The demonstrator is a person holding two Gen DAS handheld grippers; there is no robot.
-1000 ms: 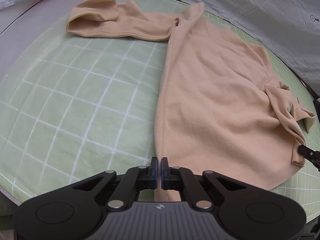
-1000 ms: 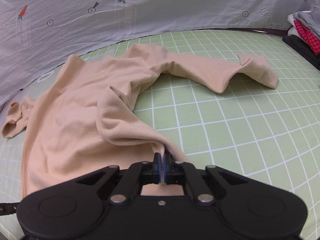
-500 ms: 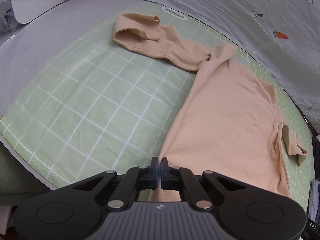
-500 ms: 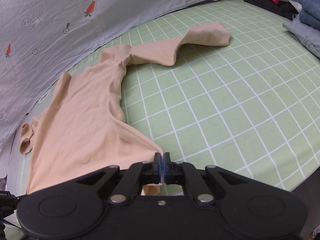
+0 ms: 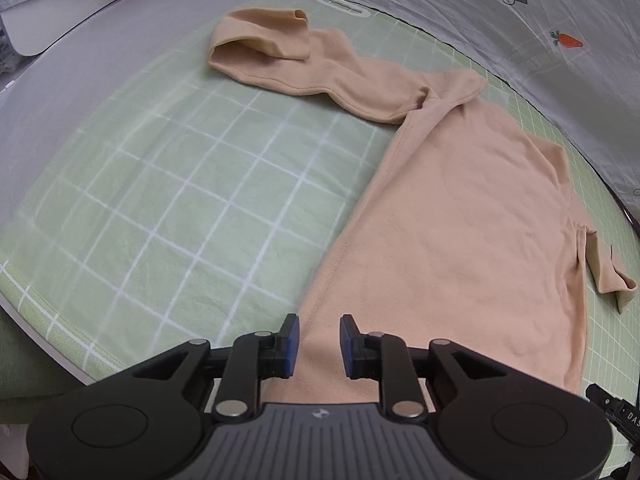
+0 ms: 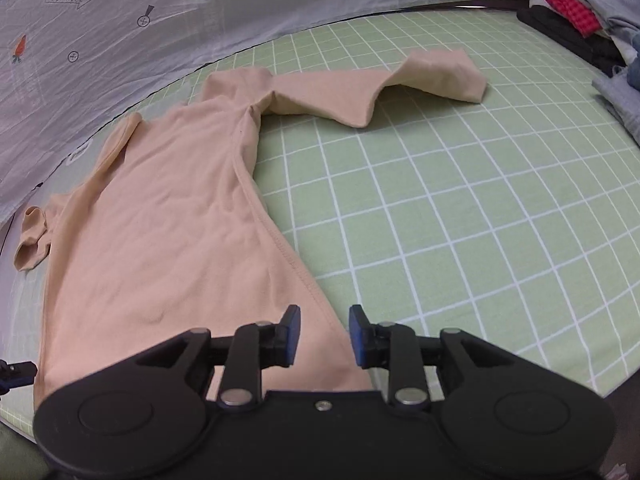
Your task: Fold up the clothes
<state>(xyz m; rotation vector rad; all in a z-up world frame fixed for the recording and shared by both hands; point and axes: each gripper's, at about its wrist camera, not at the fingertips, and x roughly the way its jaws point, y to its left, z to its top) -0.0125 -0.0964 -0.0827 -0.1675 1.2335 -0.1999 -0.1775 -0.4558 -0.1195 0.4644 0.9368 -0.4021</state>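
A peach long-sleeved shirt (image 5: 460, 216) lies spread flat on the green checked mat (image 5: 168, 200), hem toward me. Its one sleeve (image 5: 296, 60) stretches to the far left with the cuff folded over. In the right wrist view the same shirt (image 6: 168, 216) lies left of centre, its other sleeve (image 6: 384, 92) bent out to the right. My left gripper (image 5: 319, 338) hovers over the hem's left corner, its jaws opening, pads off the cloth. My right gripper (image 6: 325, 334) stands over the hem's right corner, jaws opening too, the fabric edge lying loose between them.
A grey printed sheet (image 6: 120, 20) with carrots rises behind the mat. A pile of folded clothes (image 6: 580, 16) sits at the far right. The mat's near edge (image 5: 48, 340) drops off at lower left. Open mat (image 6: 480, 220) lies right of the shirt.
Both grippers were shut on the shirt's hem corners and have let go; their jaws now stand apart. The shirt has been drawn flat and straight on the mat.
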